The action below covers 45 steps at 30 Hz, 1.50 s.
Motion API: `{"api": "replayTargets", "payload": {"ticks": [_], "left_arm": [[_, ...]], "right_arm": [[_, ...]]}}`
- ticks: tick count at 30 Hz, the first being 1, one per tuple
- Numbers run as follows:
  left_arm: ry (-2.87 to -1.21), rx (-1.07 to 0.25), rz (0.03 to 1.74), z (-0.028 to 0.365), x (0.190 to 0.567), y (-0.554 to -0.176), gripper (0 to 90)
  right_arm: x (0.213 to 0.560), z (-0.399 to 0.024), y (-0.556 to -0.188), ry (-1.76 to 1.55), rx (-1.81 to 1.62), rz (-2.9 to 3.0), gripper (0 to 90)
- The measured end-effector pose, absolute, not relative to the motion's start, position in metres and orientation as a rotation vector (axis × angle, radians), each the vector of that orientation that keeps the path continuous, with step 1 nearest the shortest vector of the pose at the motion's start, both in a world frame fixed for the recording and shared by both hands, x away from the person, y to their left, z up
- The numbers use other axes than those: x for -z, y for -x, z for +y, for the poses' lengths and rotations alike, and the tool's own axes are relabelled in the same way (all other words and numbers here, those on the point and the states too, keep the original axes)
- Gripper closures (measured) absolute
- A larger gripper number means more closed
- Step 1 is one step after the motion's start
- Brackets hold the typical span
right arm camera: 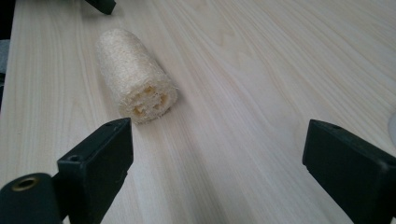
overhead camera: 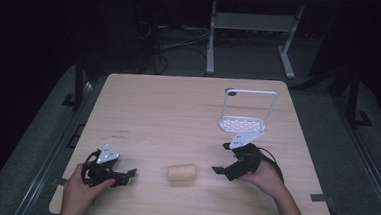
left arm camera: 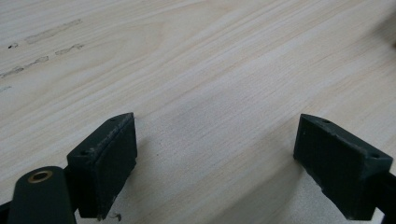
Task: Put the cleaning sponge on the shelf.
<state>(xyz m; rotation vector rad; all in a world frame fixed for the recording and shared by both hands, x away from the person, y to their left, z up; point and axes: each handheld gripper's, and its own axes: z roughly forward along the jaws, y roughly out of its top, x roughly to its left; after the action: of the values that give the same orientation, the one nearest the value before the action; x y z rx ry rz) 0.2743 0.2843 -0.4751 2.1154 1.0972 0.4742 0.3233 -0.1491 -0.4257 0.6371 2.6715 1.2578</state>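
Rough fibrous loofah, matt pale wood table, white perforated rack

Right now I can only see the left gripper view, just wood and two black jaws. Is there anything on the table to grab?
Observer: Yes, a loofah roll lies on its side on the table, between the two grippers.
Operator: Is the other gripper holding it?
Observer: No. The right gripper has its jaws wide apart, and the roll sits ahead of them, nearer its left jaw, untouched.
Operator: Is there anything else up there?
Observer: A white rack with a tall handle loop stands just beyond the right gripper.
Operator: And my gripper?
Observer: The left gripper rests low near the table's front left, jaws open toward the roll.
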Motion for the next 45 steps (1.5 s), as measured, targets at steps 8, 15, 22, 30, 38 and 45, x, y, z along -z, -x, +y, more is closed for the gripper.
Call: {"api": "replayTargets", "payload": {"ticks": [8, 15, 22, 30, 38, 45], "left_arm": [[-2.115, -0.474, 1.097, 0.284, 0.475, -0.274, 12.9], [-2.116, -0.473, 1.098, 0.285, 0.475, -0.274, 12.9], [-2.114, -0.471, 1.099, 0.285, 0.475, -0.274, 12.9], [-2.11, -0.471, 1.1, 0.285, 0.475, -0.275, 12.9], [-2.111, -0.472, 1.1, 0.284, 0.475, -0.274, 12.9], [-2.112, -0.473, 1.099, 0.284, 0.475, -0.274, 12.9]], "right_arm": [[0.424, -0.136, -0.328, -0.578, -1.26, 2.702, 8.5], [0.422, -0.122, -0.332, -0.517, -1.25, 2.734, 8.5], [0.42, -0.111, -0.334, -0.46, -1.258, 2.762, 8.5], [0.42, -0.097, -0.336, -0.404, -1.263, 2.803, 8.6], [0.424, -0.082, -0.337, -0.356, -1.25, 2.851, 8.9], [0.424, -0.07, -0.338, -0.294, -1.221, 2.881, 9.1]]}}
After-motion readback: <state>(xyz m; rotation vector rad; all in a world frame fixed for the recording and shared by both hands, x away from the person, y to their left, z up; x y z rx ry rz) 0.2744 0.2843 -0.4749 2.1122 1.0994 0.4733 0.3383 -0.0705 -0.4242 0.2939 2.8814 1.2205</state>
